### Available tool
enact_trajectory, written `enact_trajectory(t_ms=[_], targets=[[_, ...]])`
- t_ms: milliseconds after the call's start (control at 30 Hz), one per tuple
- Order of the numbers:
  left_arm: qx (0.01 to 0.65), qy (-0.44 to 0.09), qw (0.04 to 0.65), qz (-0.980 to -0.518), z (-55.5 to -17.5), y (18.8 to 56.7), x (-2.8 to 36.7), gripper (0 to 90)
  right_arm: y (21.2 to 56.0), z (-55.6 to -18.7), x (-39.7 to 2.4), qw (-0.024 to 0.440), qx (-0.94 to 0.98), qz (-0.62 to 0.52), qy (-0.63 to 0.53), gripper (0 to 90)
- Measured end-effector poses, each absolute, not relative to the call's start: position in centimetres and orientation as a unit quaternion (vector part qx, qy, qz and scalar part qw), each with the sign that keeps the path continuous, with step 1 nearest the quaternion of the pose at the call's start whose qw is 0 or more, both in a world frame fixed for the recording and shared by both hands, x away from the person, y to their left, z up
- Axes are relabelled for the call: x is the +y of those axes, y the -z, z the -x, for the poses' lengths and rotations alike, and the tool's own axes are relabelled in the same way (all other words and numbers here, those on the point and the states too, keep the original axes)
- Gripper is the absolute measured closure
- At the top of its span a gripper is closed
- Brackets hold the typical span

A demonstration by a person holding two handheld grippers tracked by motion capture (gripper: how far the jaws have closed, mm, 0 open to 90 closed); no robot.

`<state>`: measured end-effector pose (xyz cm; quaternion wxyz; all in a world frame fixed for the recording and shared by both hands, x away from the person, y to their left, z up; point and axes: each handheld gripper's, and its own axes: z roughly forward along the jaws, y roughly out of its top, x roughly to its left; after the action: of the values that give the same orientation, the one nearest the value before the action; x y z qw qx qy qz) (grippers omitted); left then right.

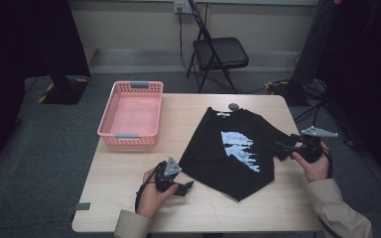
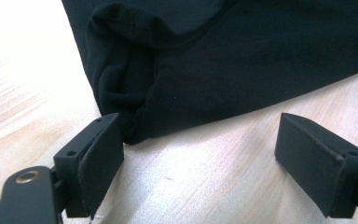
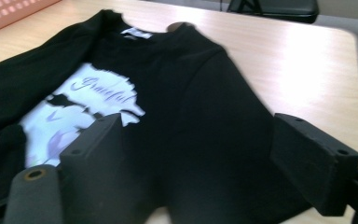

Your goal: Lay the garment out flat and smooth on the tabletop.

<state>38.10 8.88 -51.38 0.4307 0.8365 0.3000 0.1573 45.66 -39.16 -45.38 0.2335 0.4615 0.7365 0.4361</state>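
Black t-shirt (image 1: 235, 148) flat on table (image 1: 129, 168), right of pink basket (image 1: 131, 114); left gripper (image 1: 184, 188) jaws wide, empty, at its sleeve fold; right gripper (image 1: 284, 147) jaws wide over shirt's edge, gripping nothing

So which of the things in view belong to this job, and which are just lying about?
In the job:
black T-shirt
left hand-held gripper, open
right hand-held gripper, open

Lying about:
pink basket
folding chair
small round thing by the collar
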Motion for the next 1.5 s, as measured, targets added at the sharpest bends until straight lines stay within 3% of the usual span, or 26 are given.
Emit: enact_trajectory(t_ms=[933,1500], targets=[[0.301,-0.158,0.431,-0.836,-38.1,51.4,8.9,15.1,49.1,-40.5,-36.4,0.174,0.792,-0.417,-0.412,12.1],[0.301,-0.158,0.431,-0.836,-38.1,51.4,8.9,15.1,49.9,-38.7,-35.7,0.175,0.818,-0.394,-0.380,12.2]])
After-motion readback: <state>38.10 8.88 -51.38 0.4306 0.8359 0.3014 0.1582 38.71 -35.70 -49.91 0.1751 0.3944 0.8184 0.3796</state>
